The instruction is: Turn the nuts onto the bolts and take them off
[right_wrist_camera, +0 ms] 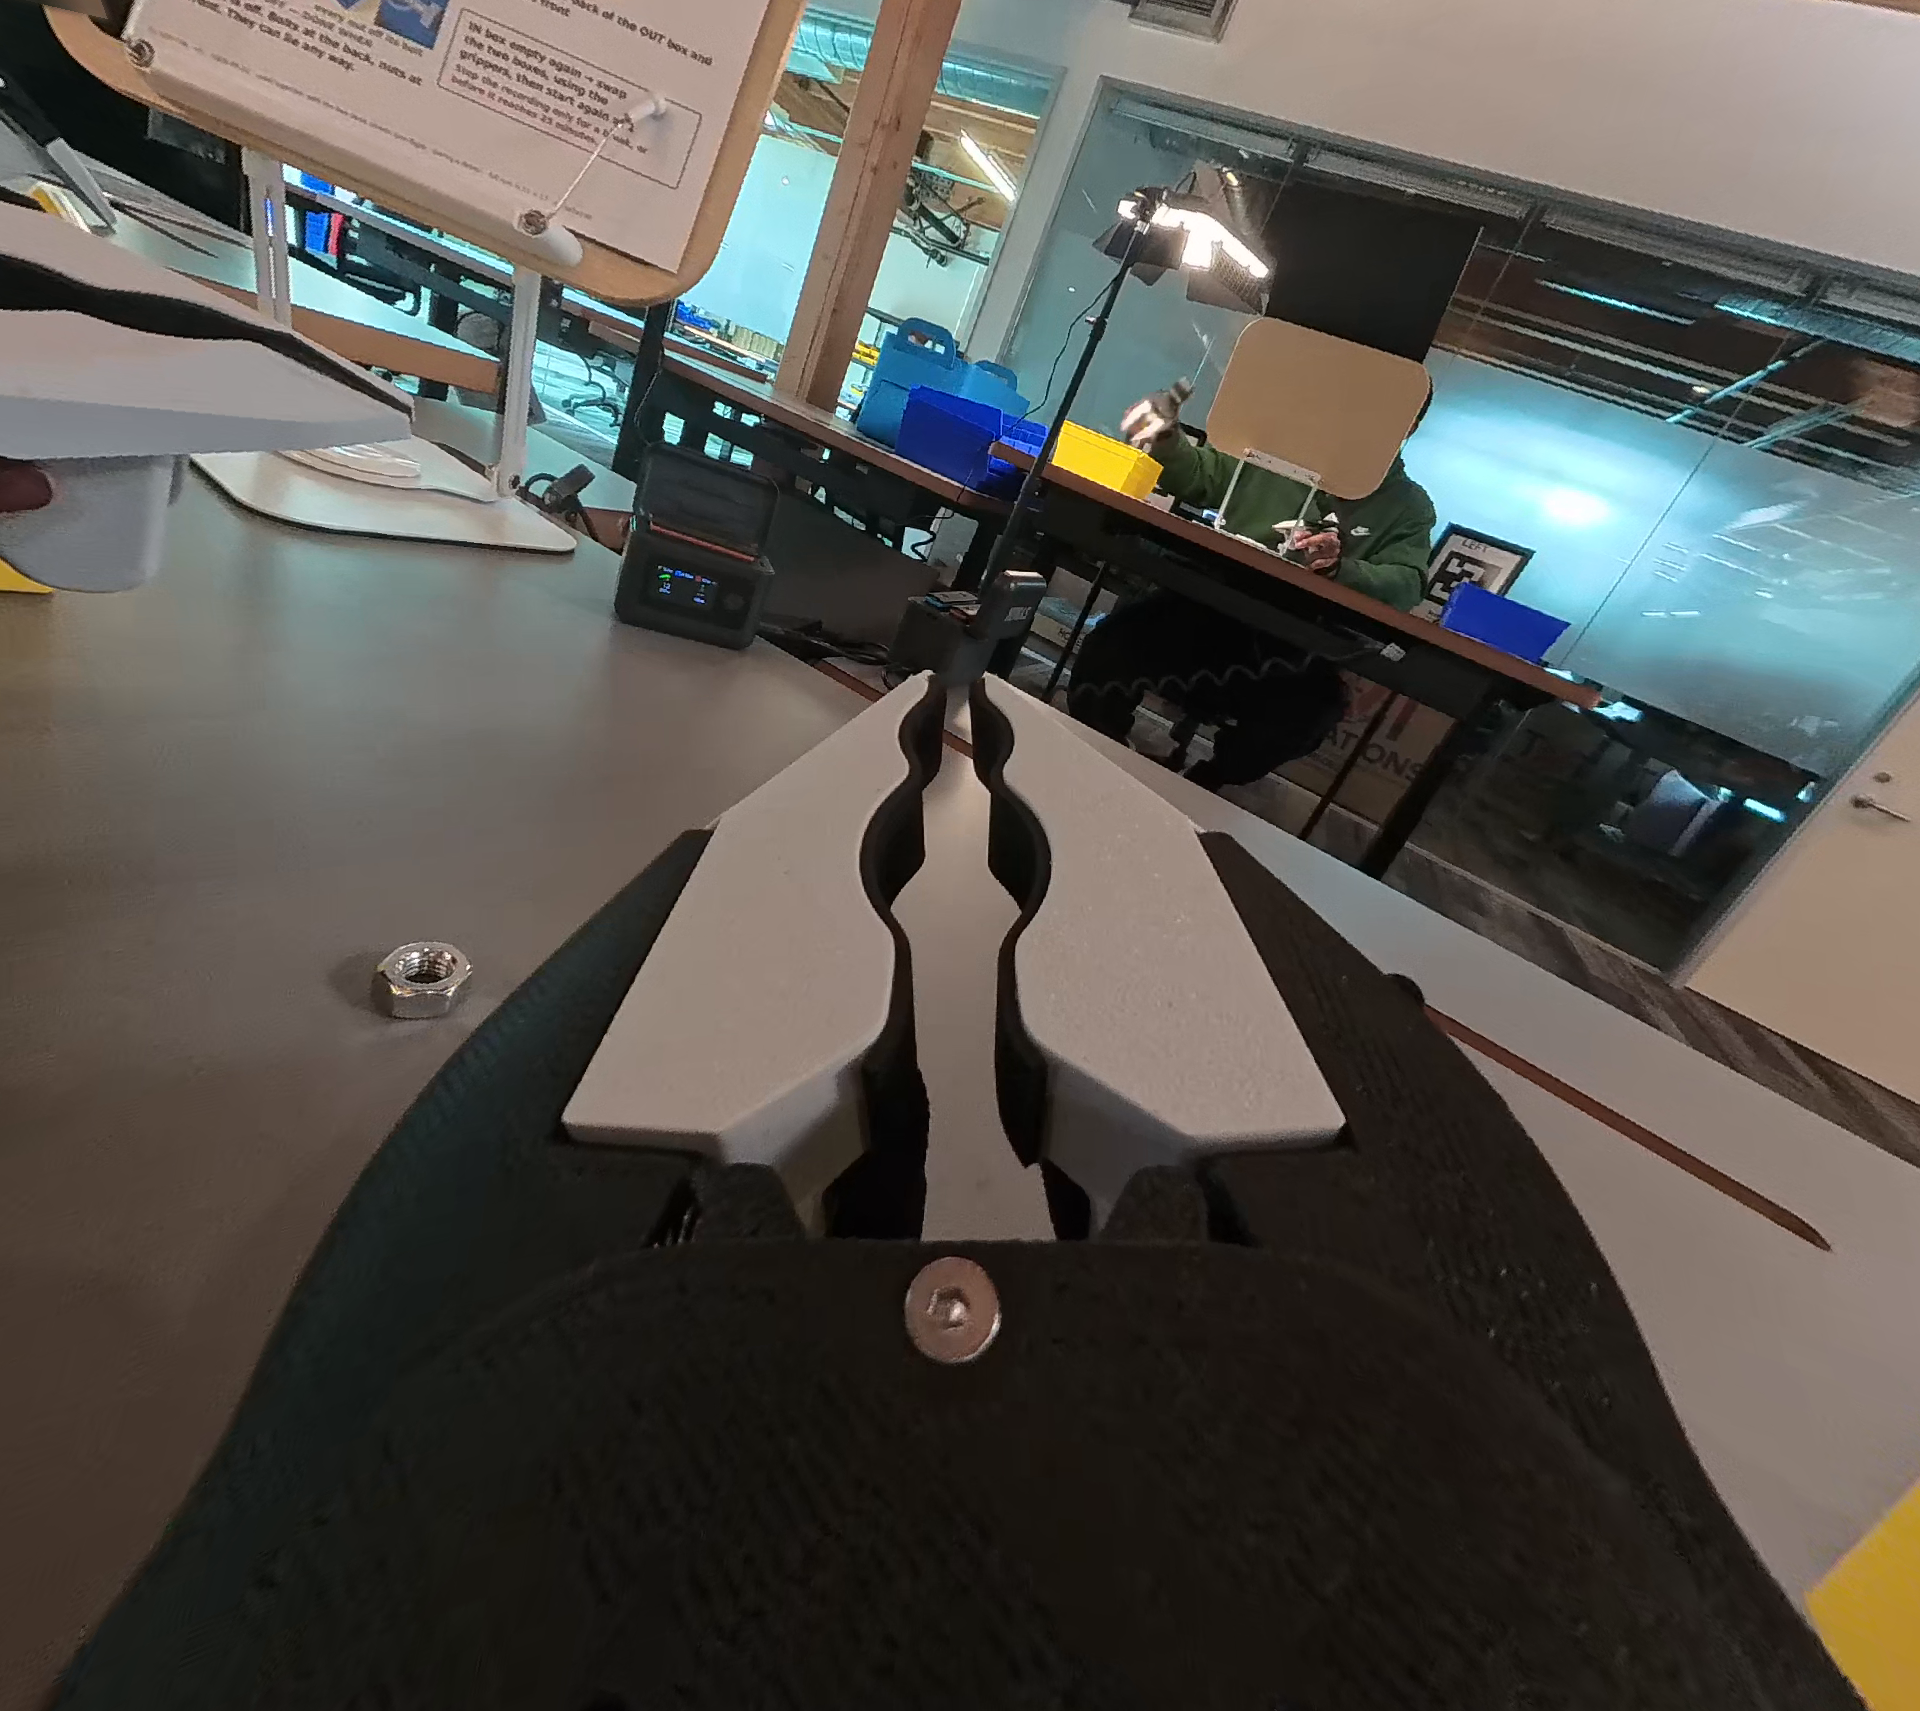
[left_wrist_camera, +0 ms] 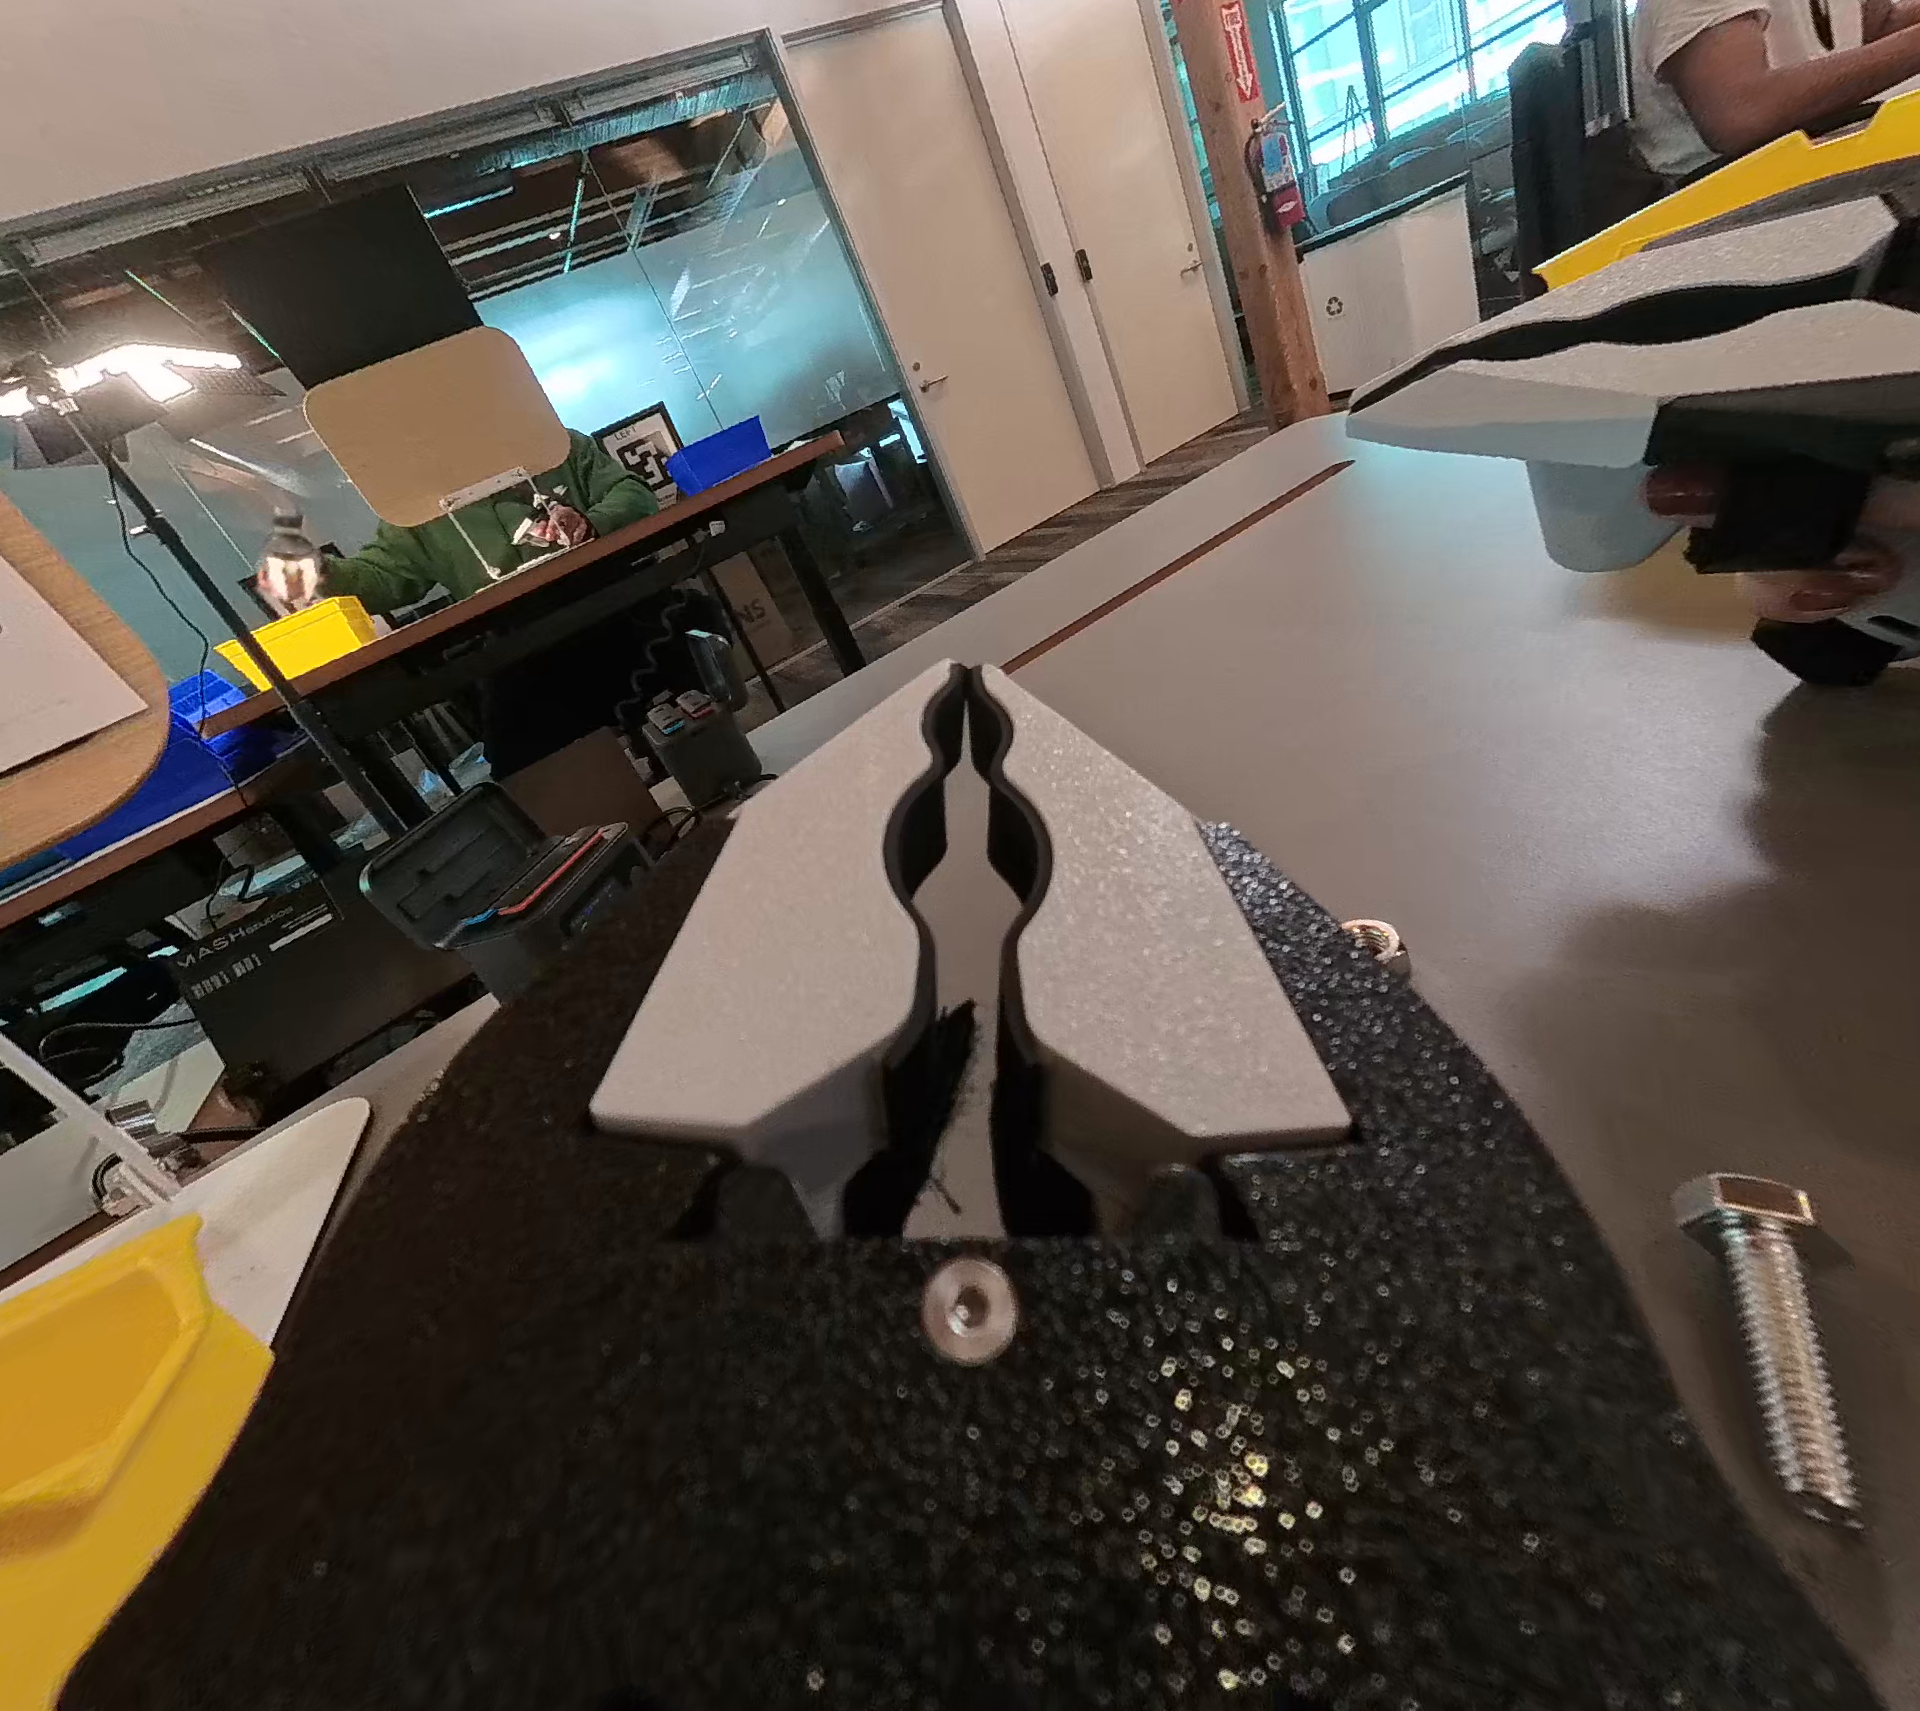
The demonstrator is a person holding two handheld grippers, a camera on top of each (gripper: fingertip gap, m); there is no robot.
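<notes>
your left tool and right tool are clenched, empty. the bolt and nut lie apart on the bench; threading remains.

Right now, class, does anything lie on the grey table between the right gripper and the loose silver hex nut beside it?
Nothing visible does. The silver hex nut lies flat on bare grey table, apart from the right gripper, just left of its black body. The silver hex-head bolt lies separately, to the right of the left gripper.
</notes>
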